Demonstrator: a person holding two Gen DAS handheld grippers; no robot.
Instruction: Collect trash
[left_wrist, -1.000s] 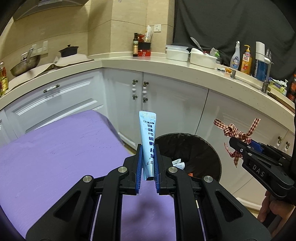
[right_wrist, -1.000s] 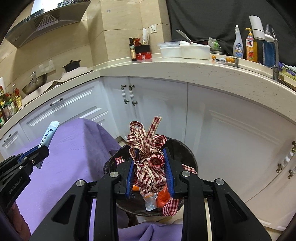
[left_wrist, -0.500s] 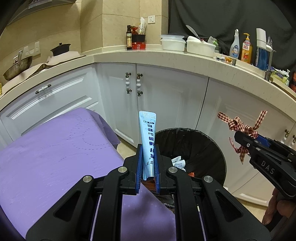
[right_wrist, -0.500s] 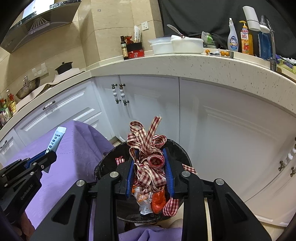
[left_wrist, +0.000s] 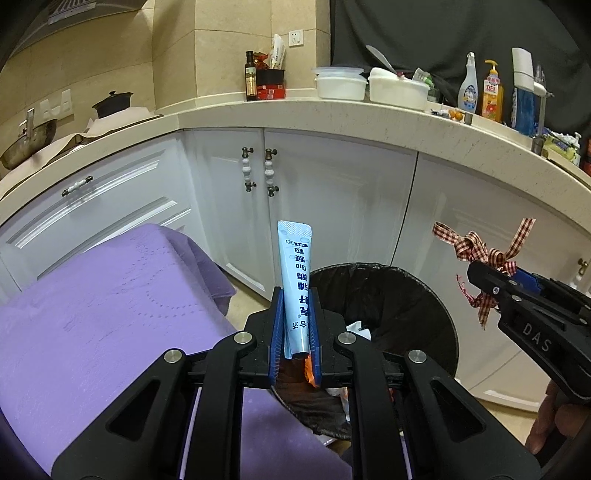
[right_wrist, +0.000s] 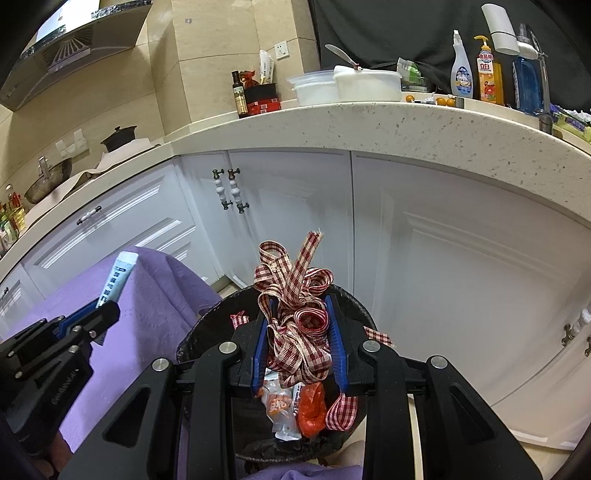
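Pinching a pale blue tube (left_wrist: 295, 284), left gripper (left_wrist: 295, 332) jaws nearly closed, right gripper (right_wrist: 299, 332) jaws clamping a checked ribbon (right_wrist: 295, 317)

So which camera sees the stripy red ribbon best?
The right wrist view: the checked ribbon fills the middle, bunched between the right gripper pads above the trash bin. The left wrist view shows it small, at the right edge, sideways.
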